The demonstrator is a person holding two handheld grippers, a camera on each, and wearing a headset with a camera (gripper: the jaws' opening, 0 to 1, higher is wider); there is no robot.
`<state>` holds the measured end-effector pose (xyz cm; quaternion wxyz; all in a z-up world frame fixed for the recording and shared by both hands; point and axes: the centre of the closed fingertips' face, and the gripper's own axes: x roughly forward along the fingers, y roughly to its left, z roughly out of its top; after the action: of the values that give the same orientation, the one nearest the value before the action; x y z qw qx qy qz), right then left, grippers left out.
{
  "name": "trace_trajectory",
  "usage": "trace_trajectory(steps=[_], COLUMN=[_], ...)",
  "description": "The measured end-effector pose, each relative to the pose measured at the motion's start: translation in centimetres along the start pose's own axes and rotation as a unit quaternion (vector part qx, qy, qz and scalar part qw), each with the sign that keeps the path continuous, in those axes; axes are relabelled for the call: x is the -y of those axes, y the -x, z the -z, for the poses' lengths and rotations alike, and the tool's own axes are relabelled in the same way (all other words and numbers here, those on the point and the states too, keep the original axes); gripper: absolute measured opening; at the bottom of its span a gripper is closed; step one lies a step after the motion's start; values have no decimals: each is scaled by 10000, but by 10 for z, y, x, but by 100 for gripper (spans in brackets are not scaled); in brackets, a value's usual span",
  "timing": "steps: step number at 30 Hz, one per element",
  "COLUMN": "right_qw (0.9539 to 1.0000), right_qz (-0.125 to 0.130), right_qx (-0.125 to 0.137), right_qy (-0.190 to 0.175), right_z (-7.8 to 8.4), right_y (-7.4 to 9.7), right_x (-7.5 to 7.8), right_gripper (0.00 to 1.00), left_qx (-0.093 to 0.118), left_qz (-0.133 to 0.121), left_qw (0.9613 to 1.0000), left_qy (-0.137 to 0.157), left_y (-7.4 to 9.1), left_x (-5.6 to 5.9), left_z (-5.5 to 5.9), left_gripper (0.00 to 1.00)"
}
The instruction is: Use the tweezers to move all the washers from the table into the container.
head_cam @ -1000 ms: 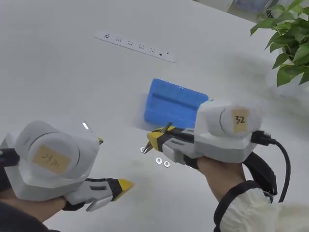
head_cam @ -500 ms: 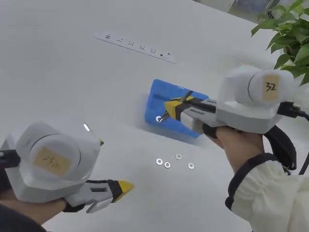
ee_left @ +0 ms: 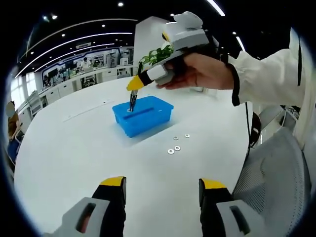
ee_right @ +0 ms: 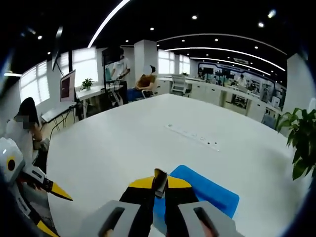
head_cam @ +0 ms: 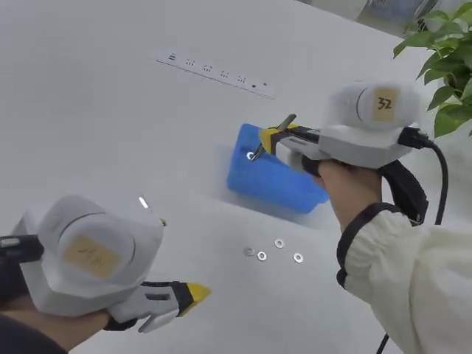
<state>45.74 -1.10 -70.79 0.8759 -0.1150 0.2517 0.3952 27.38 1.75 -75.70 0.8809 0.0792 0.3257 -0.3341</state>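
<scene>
Gripping the tweezers [head_cam: 257,150], the right hand-held gripper [head_cam: 269,137] hangs over the blue container [head_cam: 273,184], apart from the loose washers [head_cam: 261,256].

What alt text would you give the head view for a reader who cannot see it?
The right gripper holds tweezers tip-down over a blue container on a white table. Four washers lie on the table near the container, and the left gripper hangs open at lower left.

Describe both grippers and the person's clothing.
Both have rounded pale-grey housings and black jaws tipped yellow. The right gripper bears a tan sticker marked 32 and a black cable; the left gripper a tan handwritten sticker. The right arm wears a white cuffed sleeve.
</scene>
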Motion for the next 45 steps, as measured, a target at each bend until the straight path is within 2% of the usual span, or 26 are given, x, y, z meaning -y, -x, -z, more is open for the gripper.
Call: trace_trajectory(steps=[3, 9, 12, 14, 18, 27, 35, 38, 41, 45], right_qw=[9999, 9993, 9990, 9987, 9983, 9976, 9979, 9983, 9987, 9982], right_qz=[27, 90, 60, 22, 48, 151, 274, 292, 390, 376], right_qx=[-114, -366, -438, -473, -565, -561, -243, -40, 197, 333], right_qy=[-68, 80, -76, -198, -154, -380, -531, -500, -253, -337], right_z=[8, 26, 32, 36, 42, 44, 25, 13, -1, -4], right_y=[-10, -26, -32, -35, -38, -37, -11, 6, 29, 53], right_x=[2, 5, 5, 5, 5, 10, 13, 7, 0, -12], right_gripper=[3, 3, 3, 3, 3, 4, 4, 4, 4, 4], left_qx=[-6, -58, -65, -55, -67, -104, -68, -52, -44, -49], left_qz=[-1, 32, 36, 30, 31, 36, 37, 26, 20, 42], left_qw=[10000, 10000, 10000, 10000, 10000, 9999, 10000, 10000, 10000, 9999], left_qy=[-4, -33, -42, -40, -16, -26, -59, -74, -79, -80], left_y=[0, -3, -4, -4, -4, -5, -3, -3, -2, -2], left_x=[1, 2, 2, 1, 1, 1, 1, 1, 1, 3], left_z=[0, 3, 3, 2, 3, 5, 1, 1, 1, 2], left_gripper=[59, 60, 60, 60, 60, 60, 60, 60, 60, 60])
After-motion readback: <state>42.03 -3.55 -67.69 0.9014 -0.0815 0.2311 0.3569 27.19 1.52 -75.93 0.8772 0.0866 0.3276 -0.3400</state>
